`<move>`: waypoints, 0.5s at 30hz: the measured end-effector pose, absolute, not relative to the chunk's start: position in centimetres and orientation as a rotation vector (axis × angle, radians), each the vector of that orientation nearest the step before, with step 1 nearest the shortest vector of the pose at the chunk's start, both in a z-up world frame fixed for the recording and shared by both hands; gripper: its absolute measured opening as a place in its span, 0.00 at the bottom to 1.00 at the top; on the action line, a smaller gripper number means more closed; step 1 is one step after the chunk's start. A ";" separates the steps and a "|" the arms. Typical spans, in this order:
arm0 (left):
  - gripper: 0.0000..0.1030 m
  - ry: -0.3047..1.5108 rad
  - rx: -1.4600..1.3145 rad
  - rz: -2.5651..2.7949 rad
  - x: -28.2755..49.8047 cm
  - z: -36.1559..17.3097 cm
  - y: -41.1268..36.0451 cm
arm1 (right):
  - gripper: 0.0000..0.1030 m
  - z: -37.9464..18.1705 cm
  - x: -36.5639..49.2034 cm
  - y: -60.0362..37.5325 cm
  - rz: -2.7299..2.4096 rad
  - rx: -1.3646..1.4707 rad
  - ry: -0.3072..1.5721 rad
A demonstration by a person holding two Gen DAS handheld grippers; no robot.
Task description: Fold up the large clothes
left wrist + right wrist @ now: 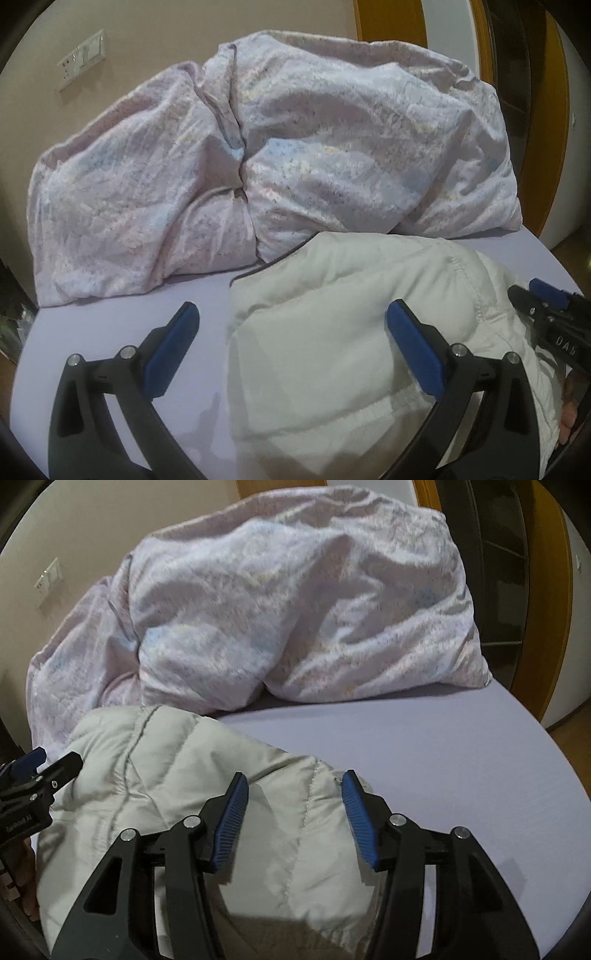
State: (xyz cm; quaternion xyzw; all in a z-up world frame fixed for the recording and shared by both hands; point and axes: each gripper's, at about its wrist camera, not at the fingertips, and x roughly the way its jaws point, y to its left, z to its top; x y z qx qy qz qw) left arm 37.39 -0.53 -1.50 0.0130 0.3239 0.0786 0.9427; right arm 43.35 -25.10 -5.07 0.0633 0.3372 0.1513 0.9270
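A folded white jacket [177, 794] lies on the bed [443, 768] under both grippers; the right gripper [293, 805] hangs over its right edge and the left gripper [291, 350] straddles its left edge, fingers spread and empty.

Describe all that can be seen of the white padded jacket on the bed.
The jacket is off-white, puffy and quilted, with stitched seams and a smooth, slightly shiny cloth. It lies bunched in a soft heap on the lilac bed sheet, near the flowered duvet. Both claws are above it, open, gripping nothing.
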 end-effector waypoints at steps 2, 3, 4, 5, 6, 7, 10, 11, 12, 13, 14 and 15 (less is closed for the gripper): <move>0.98 0.668 0.006 0.150 37.7 -2.0 -0.5 | 0.54 -5.7 43.8 -25.2 0.313 0.141 0.714; 0.98 0.672 0.006 0.150 37.9 -2.2 -0.5 | 0.54 -5.9 44.1 -25.2 0.315 0.145 0.724; 0.98 0.679 0.005 0.148 38.1 -2.4 -0.5 | 0.55 -6.1 44.2 -25.1 0.315 0.147 0.728; 0.98 0.685 0.002 0.147 38.3 -2.7 -0.5 | 0.55 -6.3 44.1 -25.1 0.315 0.147 0.729; 0.98 0.689 0.001 0.146 38.4 -2.8 -0.5 | 0.55 -6.5 44.2 -25.0 0.314 0.148 0.728; 0.98 0.691 0.000 0.146 38.5 -3.0 -0.5 | 0.55 -6.6 44.1 -25.0 0.316 0.150 0.726; 0.98 0.690 0.017 0.156 38.5 -3.5 -0.9 | 0.55 -7.1 44.2 -25.2 0.323 0.166 0.726; 0.98 0.689 0.026 0.162 38.5 -3.6 -1.1 | 0.55 -7.1 44.2 -25.2 0.325 0.167 0.728; 0.98 0.688 0.033 0.166 38.5 -3.7 -1.2 | 0.55 -7.2 44.2 -25.1 0.325 0.166 0.730; 0.98 0.687 0.039 0.171 38.6 -3.8 -1.3 | 0.55 -7.3 44.2 -25.1 0.323 0.163 0.731; 0.98 0.688 0.042 0.172 38.6 -3.9 -1.3 | 0.55 -7.3 44.3 -25.0 0.322 0.160 0.732; 0.98 0.692 0.041 0.171 38.7 -4.0 -1.3 | 0.56 -7.3 44.3 -24.9 0.321 0.157 0.734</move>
